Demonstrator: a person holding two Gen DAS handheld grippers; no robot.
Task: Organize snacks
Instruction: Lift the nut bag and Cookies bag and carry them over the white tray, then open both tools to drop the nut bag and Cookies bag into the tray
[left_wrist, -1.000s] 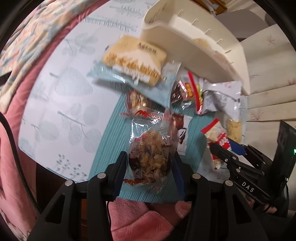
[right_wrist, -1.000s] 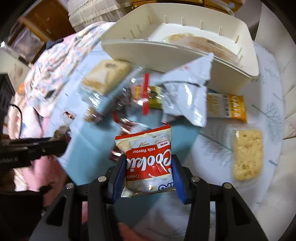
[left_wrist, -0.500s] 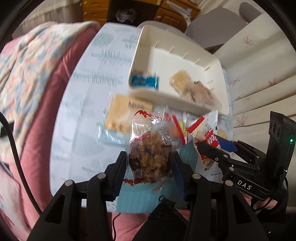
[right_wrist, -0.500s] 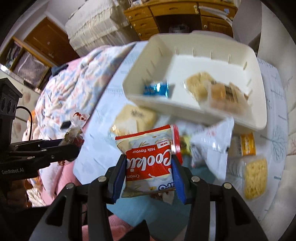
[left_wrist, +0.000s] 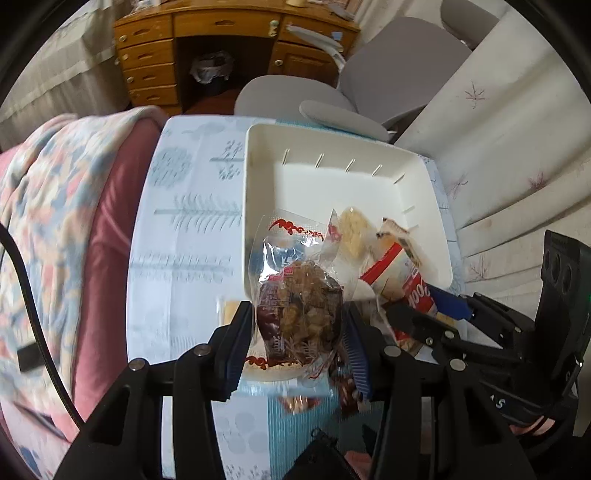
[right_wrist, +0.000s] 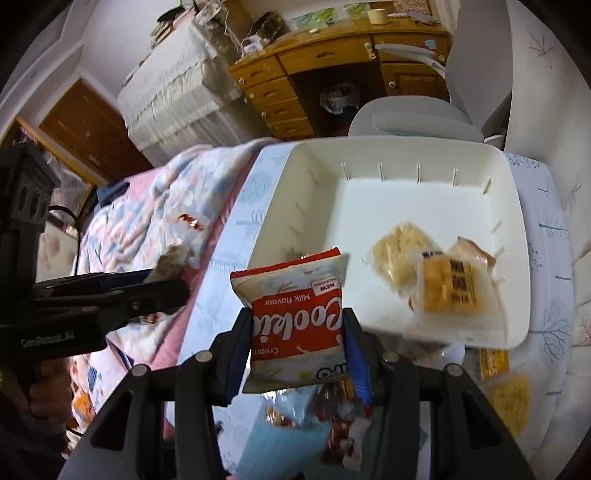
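Both grippers loaded and raised over the table. Left gripper (left_wrist: 299, 332) clamped on a clear nut-brittle packet (left_wrist: 299, 314), pinched across the filled middle, the crinkled top seal standing free above the fingers and hanging over the near-left corner of the white bin (left_wrist: 436, 206). Right gripper (right_wrist: 297, 336) clenched on a red-and-white cookie packet (right_wrist: 295, 314), held upright across its width, poised above the bin's near rim toward its left end. Already in the bin, along the right side: a pale rice cracker (right_wrist: 400, 254) and an orange-labelled wrapped bar (right_wrist: 452, 288), the bar lying partly over the cracker. More loose snacks below, on the table's near edge, blurred. Likely handling: both packets light, film slick and crackly, contents brittle, so a firm but gentle squeeze across the body rather than the thin seal, which probably slips or tears. Probably best released low over the bare floor at the bin's left side, one after the other, so neither lands on the fragile cracker.
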